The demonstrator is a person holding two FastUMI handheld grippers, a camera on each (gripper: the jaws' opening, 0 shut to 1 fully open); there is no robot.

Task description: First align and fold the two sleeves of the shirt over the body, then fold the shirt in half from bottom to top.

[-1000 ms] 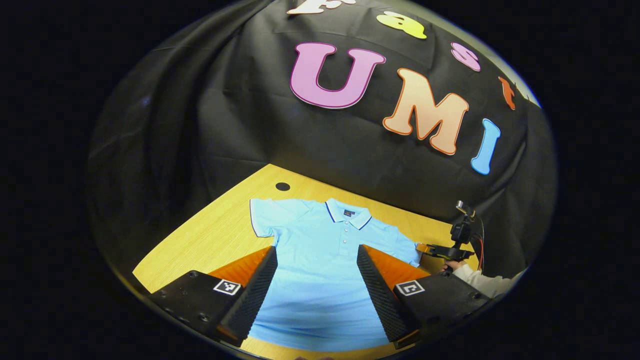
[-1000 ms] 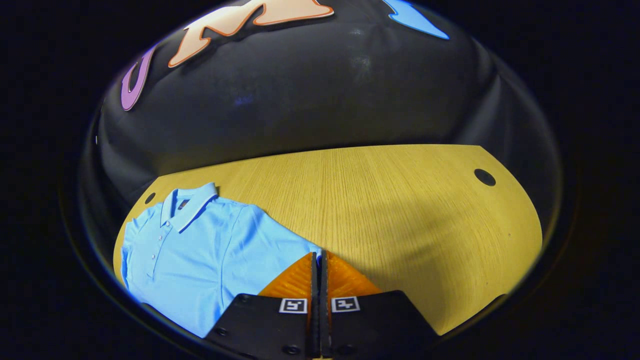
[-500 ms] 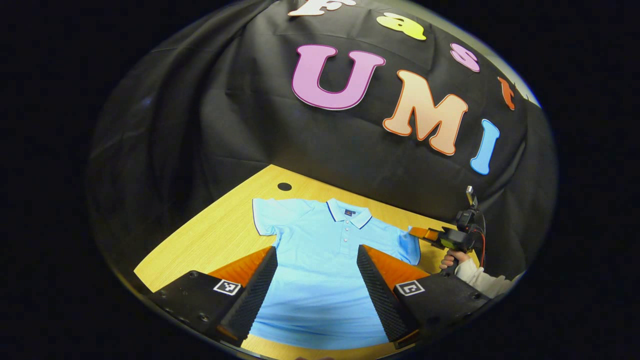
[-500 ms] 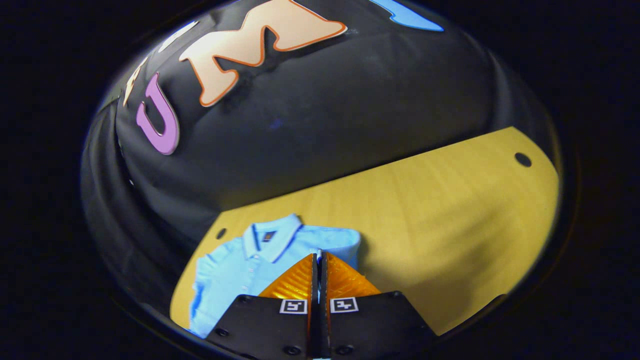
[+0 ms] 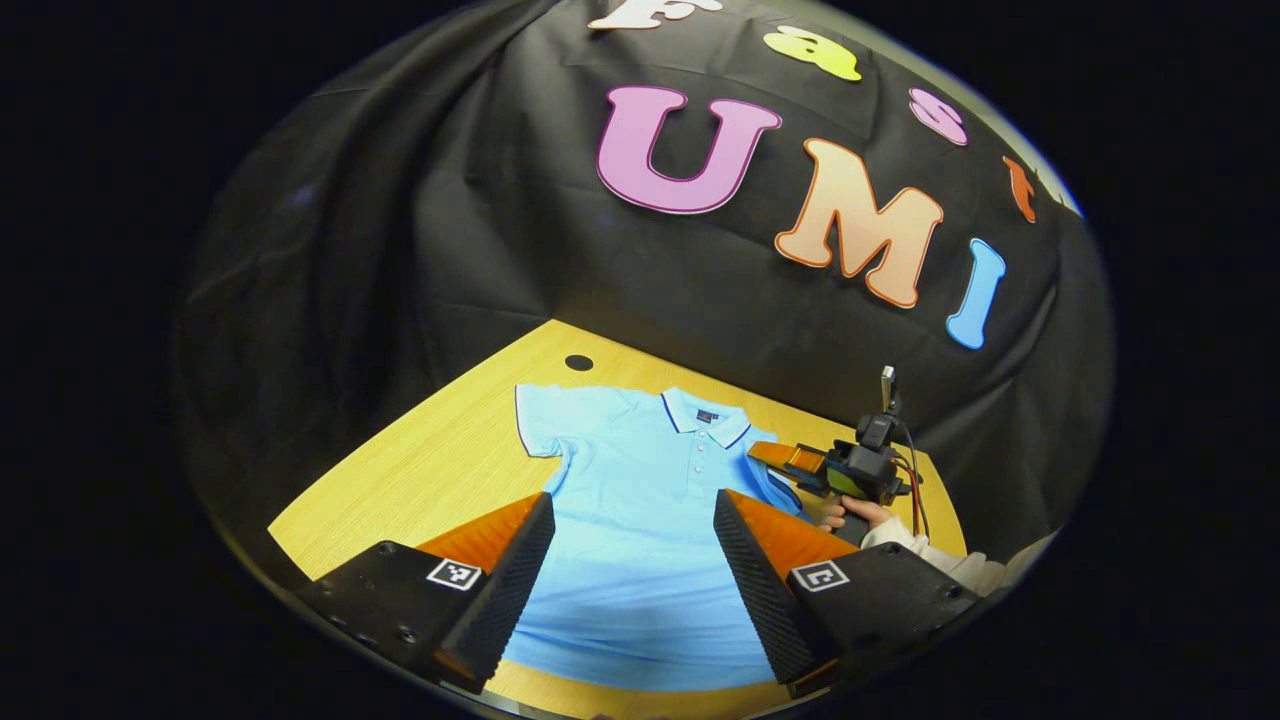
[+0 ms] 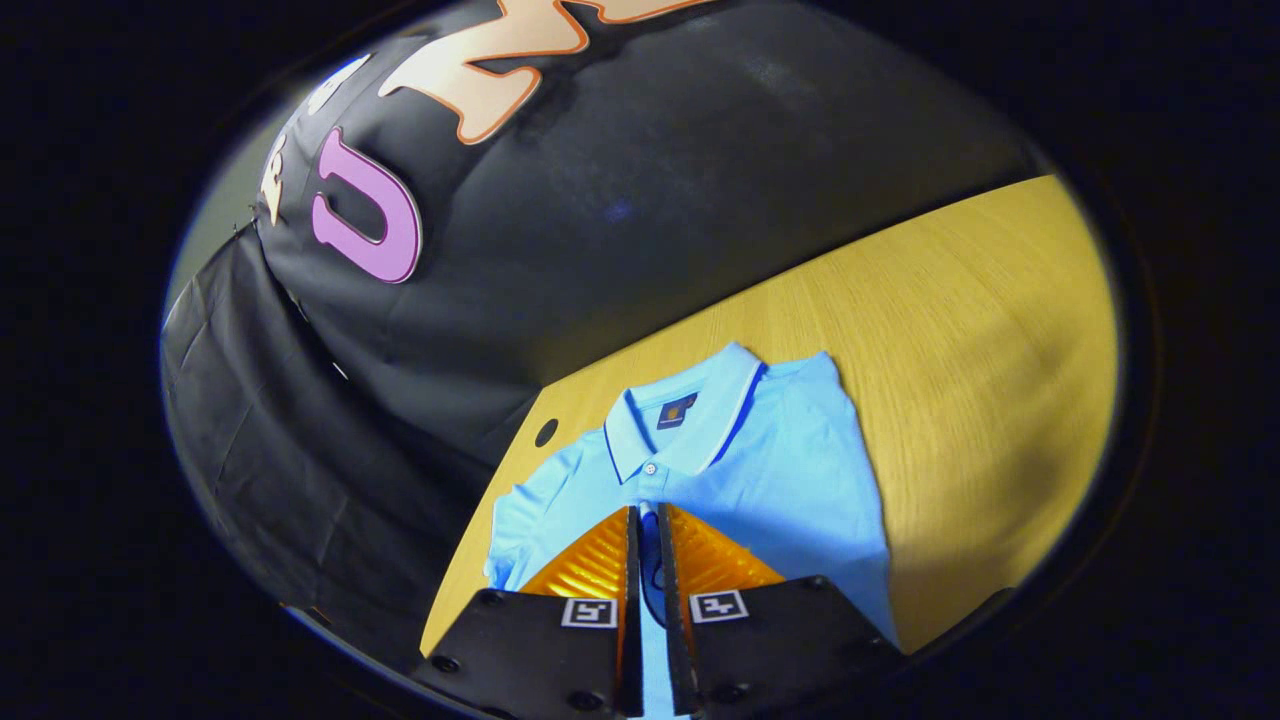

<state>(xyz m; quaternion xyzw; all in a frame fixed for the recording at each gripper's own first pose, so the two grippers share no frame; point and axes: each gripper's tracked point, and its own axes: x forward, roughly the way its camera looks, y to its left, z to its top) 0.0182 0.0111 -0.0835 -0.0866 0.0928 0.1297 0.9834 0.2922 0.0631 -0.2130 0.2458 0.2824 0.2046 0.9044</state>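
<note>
Light-blue short-sleeved polo shirt (image 5: 640,520) lies flat on yellow wooden table (image 5: 440,470). Right gripper (image 6: 647,520) nearly closed, pinching a sleeve fold over the chest below the collar. Left gripper (image 5: 632,510) spread wide above the shirt's lower body. Bare tabletop beside the shirt's right edge.

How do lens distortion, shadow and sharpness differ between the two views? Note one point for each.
Left gripper view: the table edge bows, and the shirt is evenly lit and sharp. Right gripper view: the table tilts steeply, a soft shadow lies right of the shirt, and the wood grain there looks smeared.
</note>
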